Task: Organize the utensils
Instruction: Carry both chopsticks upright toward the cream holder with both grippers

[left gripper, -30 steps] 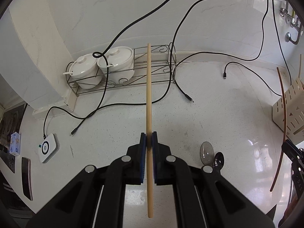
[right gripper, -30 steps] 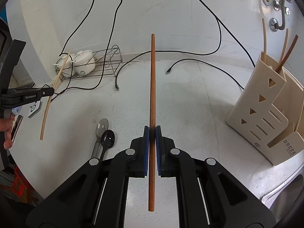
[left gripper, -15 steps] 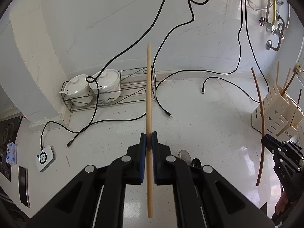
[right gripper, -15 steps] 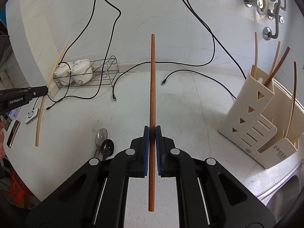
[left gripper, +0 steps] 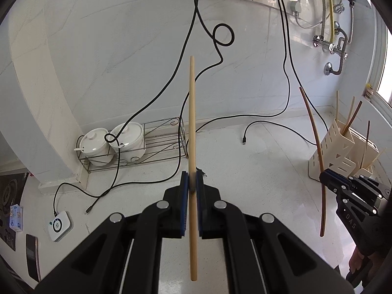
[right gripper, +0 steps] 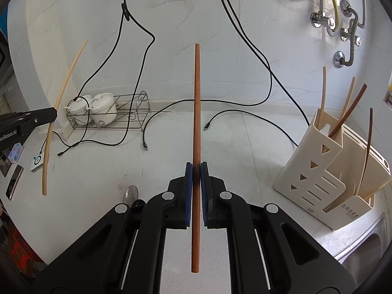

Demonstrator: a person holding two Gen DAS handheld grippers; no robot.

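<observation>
The left gripper [left gripper: 192, 186] has its fingers closed on a pale chopstick [left gripper: 192, 132], held upright above the surface [left gripper: 257, 171]; the right gripper [right gripper: 196, 178] has its fingers clamped on a dark brown chopstick [right gripper: 196, 112], also upright; a cream utensil holder [right gripper: 318, 171] stands at the right with several chopsticks in it; two spoons [right gripper: 131, 196] lie near the right gripper, partly hidden; a wire rack [left gripper: 156, 144] with two white pots sits at the far left
</observation>
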